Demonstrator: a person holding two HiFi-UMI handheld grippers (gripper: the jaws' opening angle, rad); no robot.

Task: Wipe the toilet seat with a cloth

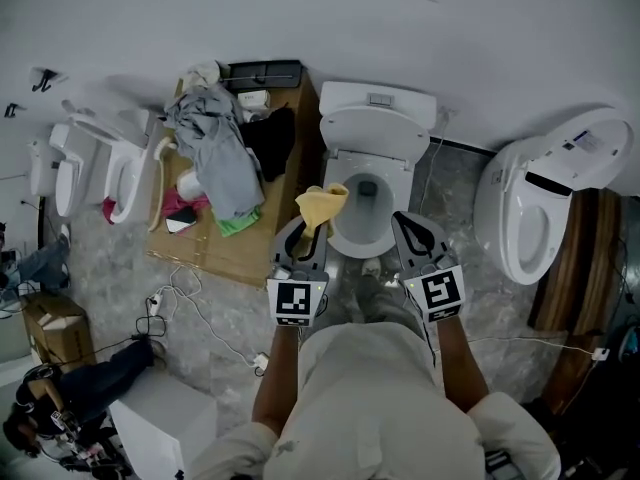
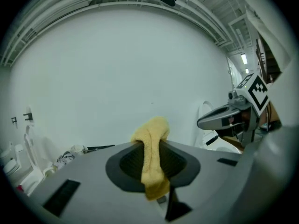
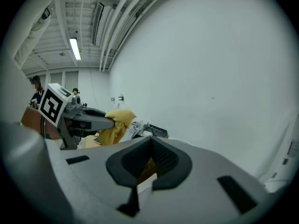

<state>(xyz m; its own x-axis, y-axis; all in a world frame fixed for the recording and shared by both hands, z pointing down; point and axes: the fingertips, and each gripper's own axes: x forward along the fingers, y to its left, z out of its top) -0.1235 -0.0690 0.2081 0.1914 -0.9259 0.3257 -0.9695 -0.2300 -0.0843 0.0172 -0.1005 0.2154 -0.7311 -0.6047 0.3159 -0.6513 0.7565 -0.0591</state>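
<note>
Left gripper fingers pinching cloth, right gripper fingers together

I hold the yellow terry cloth pinched between the jaws of my left gripper. It is bunched, one end poking up and the other drooping. It hangs at the left edge of the white toilet seat, whose bowl lies open, lid upright against the tank.

No word, brand or number is legible: the left gripper and right gripper, lower centre, carry only black-and-white square markers, and the dark print on the white toilet at right is too small.
</note>
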